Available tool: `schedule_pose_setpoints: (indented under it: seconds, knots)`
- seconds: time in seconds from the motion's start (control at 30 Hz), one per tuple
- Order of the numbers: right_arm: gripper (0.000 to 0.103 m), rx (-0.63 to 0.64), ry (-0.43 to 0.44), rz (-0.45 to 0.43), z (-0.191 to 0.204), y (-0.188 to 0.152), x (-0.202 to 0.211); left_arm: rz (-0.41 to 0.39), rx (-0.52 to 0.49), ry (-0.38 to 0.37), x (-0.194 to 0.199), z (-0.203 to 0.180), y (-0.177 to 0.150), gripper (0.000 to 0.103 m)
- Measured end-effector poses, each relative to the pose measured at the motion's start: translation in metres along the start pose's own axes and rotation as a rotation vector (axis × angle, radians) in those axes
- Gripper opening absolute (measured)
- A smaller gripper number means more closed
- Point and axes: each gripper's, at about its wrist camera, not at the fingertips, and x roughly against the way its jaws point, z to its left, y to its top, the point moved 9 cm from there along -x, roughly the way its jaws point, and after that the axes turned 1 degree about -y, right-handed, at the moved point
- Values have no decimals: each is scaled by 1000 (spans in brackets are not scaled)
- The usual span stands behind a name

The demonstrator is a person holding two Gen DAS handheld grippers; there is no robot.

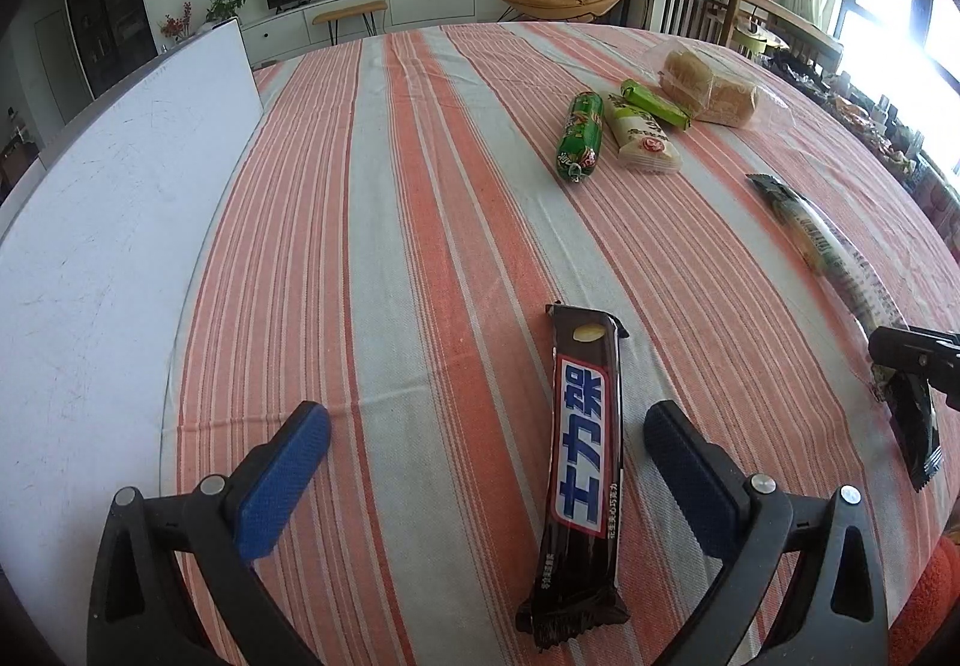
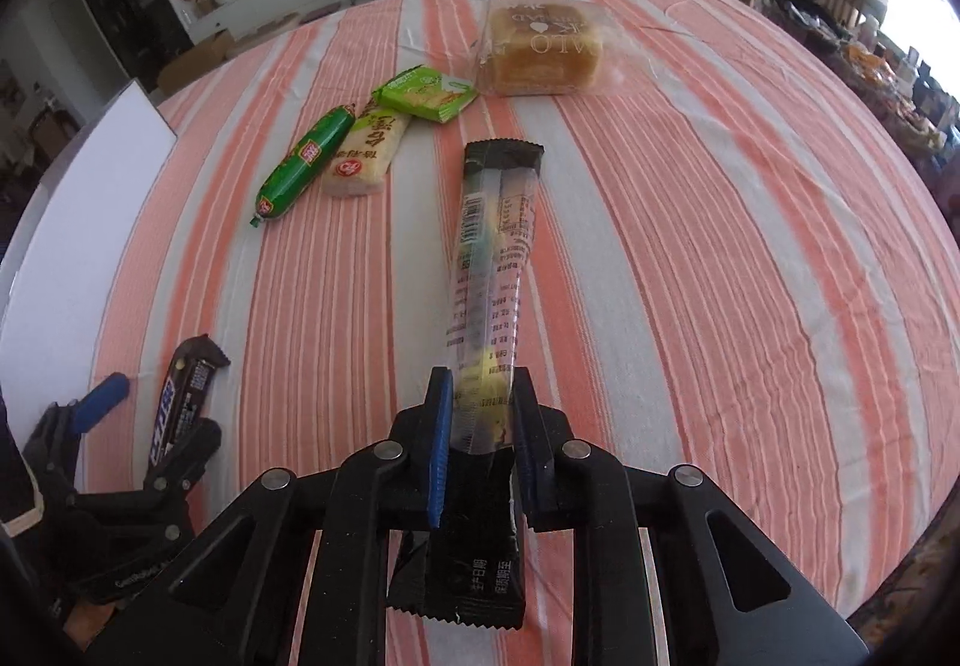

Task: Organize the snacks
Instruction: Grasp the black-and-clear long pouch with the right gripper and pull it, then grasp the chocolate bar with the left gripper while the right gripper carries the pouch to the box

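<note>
Striped tablecloth [image 1: 420, 186], right tongs [image 2: 480, 414] gripping long packet [image 2: 489, 270], seemingly raised

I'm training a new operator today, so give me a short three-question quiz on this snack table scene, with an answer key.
1. True or false: the right gripper is shut on the long clear-and-black snack pack.
2. Which snack lies between the open left gripper's fingers: A the green sausage, B the Snickers bar, C the bagged bread?
3. Fill in: the snacks lie on a ____ tablecloth.

Key: 1 true; 2 B; 3 striped.
</note>
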Motion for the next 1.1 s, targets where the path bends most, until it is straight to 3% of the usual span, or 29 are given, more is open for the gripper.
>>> schedule_pose_setpoints:
  seconds: [0.1, 0.17, 0.2, 0.23, 0.43, 0.8, 0.87, 0.93, 1.0, 1.03, 1.07, 1.1]
  knots:
    - [20, 4, -66, -14, -22, -24, 11, 0, 0, 0, 0, 0, 0, 103]
    - [38, -5, -105, -40, -29, -30, 12, 0, 0, -1, 0, 0, 0, 103]
    - [65, -13, -117, -39, -30, -32, 10, 0, 0, -1, 0, 0, 0, 103]
    - [77, -21, -117, -37, -31, -33, 6, 0, 0, -1, 0, 0, 0, 103]
    - [85, -29, -152, -151, -25, -28, 2, 0, 0, -1, 0, 0, 0, 103]
    - [90, -31, -149, -148, -25, -24, -1, 0, 2, -2, 0, 0, 0, 103]
    - [90, -35, -145, -106, -25, -23, -2, 25, 3, -6, -1, 0, 1, 103]
    - [91, -46, -123, -3, -26, -17, -6, 121, -25, -25, -5, -5, 1, 103]
    - [90, -108, -32, 53, -27, -2, -9, 183, -78, -56, -6, -15, 1, 102]
    - [89, -155, 18, 70, -28, 6, -12, 188, -94, -57, -6, -18, 0, 99]
    - [88, -176, 29, 77, -30, 14, -15, 177, -98, -64, -2, -21, 0, 87]
    - [78, -171, 19, 81, -32, 20, -17, 161, -107, -69, 3, -24, 1, 78]
